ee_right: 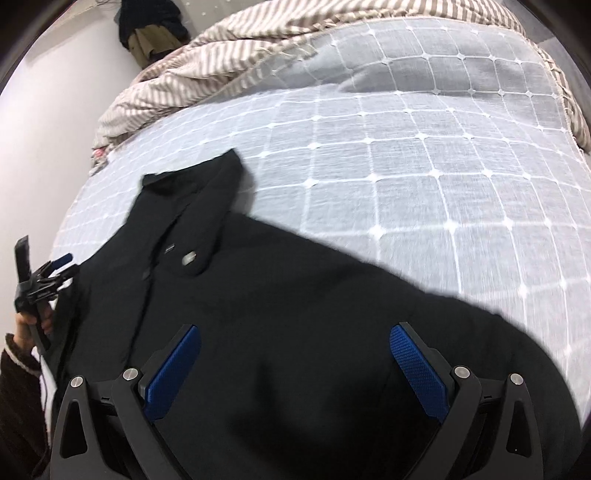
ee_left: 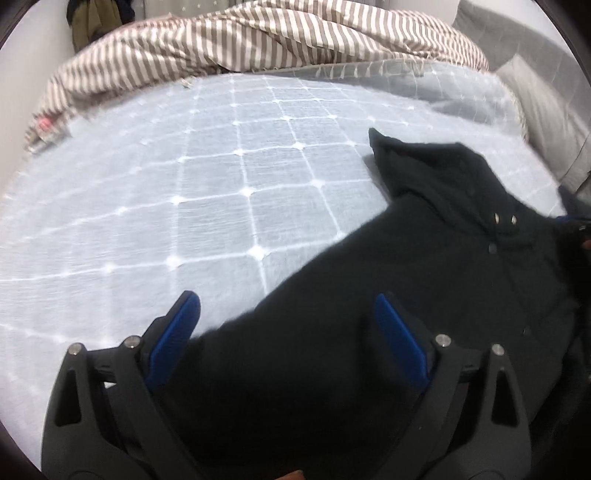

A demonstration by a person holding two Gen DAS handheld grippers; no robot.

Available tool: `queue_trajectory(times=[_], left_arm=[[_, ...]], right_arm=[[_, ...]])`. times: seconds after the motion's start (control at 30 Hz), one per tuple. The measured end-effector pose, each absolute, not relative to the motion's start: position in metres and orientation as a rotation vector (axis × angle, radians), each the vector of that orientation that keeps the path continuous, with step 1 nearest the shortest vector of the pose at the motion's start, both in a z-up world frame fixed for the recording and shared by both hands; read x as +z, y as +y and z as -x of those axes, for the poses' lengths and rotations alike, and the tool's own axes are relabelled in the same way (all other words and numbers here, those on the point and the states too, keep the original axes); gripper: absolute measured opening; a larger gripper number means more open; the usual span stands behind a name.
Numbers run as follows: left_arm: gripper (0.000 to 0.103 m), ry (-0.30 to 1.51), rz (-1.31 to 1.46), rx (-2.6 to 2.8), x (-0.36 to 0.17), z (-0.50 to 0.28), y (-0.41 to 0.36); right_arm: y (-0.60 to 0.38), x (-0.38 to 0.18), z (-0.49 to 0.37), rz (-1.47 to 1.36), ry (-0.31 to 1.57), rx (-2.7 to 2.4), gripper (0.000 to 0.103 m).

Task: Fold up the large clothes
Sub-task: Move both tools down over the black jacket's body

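A large black jacket [ee_left: 424, 266] with snap buttons lies spread on the light blue checked bedspread [ee_left: 184, 184]; its collar points to the far side. My left gripper [ee_left: 288, 310] is open, hovering over the jacket's left edge, with nothing between its blue pads. In the right wrist view the same jacket [ee_right: 295, 295] fills the near half, collar at upper left. My right gripper [ee_right: 295, 343] is open above the jacket's body and holds nothing. The left gripper [ee_right: 59, 264] shows at the far left edge of that view, held by a hand.
A brown-and-white striped duvet [ee_left: 258, 40] is bunched along the far side of the bed. A grey pillow [ee_left: 546, 110] lies at the right. Dark clothes [ee_right: 155, 26] hang on the white wall behind. The bedspread [ee_right: 424, 166] stretches right of the jacket.
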State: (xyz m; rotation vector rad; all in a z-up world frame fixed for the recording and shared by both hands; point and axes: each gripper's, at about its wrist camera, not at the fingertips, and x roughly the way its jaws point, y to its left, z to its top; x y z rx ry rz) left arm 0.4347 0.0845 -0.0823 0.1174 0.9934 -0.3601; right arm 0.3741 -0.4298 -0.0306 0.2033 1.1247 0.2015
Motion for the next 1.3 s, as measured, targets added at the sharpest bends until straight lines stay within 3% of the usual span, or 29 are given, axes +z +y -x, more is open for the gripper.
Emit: queue_trajectory(times=[0.07, 0.13, 0.3, 0.37, 0.4, 0.43, 0.47, 0.5, 0.57, 0.63, 0.9, 1.0, 1.13, 1.2, 1.27, 1.3], left_arm=[[0.095, 1.019, -0.073, -0.398, -0.095, -0.448, 0.086], [0.087, 1.060, -0.022, -0.448, -0.109, -0.457, 0.085], [0.083, 1.064, 0.043, -0.553, -0.117, -0.456, 0.079], [0.064, 1.072, 0.062, -0.582, -0.116, -0.452, 0.075], [0.061, 1.072, 0.056, -0.570, -0.116, -0.447, 0.072], [0.047, 1.072, 0.044, -0.548, -0.117, -0.446, 0.071], [0.027, 1.073, 0.036, -0.521, -0.118, -0.443, 0.072], [0.021, 1.068, 0.047, -0.501, -0.118, -0.439, 0.073], [0.013, 1.031, 0.093, -0.478, -0.114, -0.428, 0.077], [0.011, 0.962, 0.080, -0.420, -0.105, -0.415, 0.073], [0.010, 0.735, 0.014, -0.308, -0.052, -0.430, 0.067], [0.014, 0.826, -0.014, -0.262, -0.071, -0.458, 0.055], [0.027, 0.938, -0.056, -0.163, -0.108, -0.470, 0.049], [0.041, 0.919, -0.031, -0.163, -0.099, -0.461, 0.055], [0.065, 0.922, 0.009, -0.188, -0.080, -0.449, 0.063], [0.067, 0.914, 0.026, -0.196, -0.070, -0.440, 0.068]], right_arm=[[-0.435, -0.042, -0.393, -0.210, 1.127, 0.205, 0.096], [-0.438, -0.051, -0.408, -0.224, 1.129, 0.212, 0.093], [-0.434, -0.074, -0.429, -0.252, 1.120, 0.261, 0.093], [-0.425, -0.079, -0.427, -0.222, 1.110, 0.270, 0.092], [-0.419, -0.080, -0.425, -0.199, 1.102, 0.278, 0.092], [-0.416, -0.081, -0.423, -0.185, 1.099, 0.288, 0.089], [-0.409, -0.081, -0.420, -0.171, 1.102, 0.308, 0.075], [-0.405, -0.081, -0.415, -0.171, 1.107, 0.318, 0.067], [-0.393, -0.080, -0.404, -0.151, 1.118, 0.332, 0.021], [-0.379, -0.075, -0.392, -0.092, 1.085, 0.291, 0.015], [-0.344, -0.018, -0.387, 0.078, 0.820, 0.073, 0.011], [-0.346, -0.025, -0.414, 0.005, 0.843, 0.010, 0.013], [-0.340, -0.080, -0.437, 0.021, 1.010, -0.091, 0.026], [-0.334, -0.081, -0.428, 0.067, 0.955, -0.130, 0.034], [-0.329, -0.073, -0.423, 0.096, 0.987, -0.133, 0.045], [-0.329, -0.067, -0.418, 0.098, 0.996, -0.122, 0.048]])
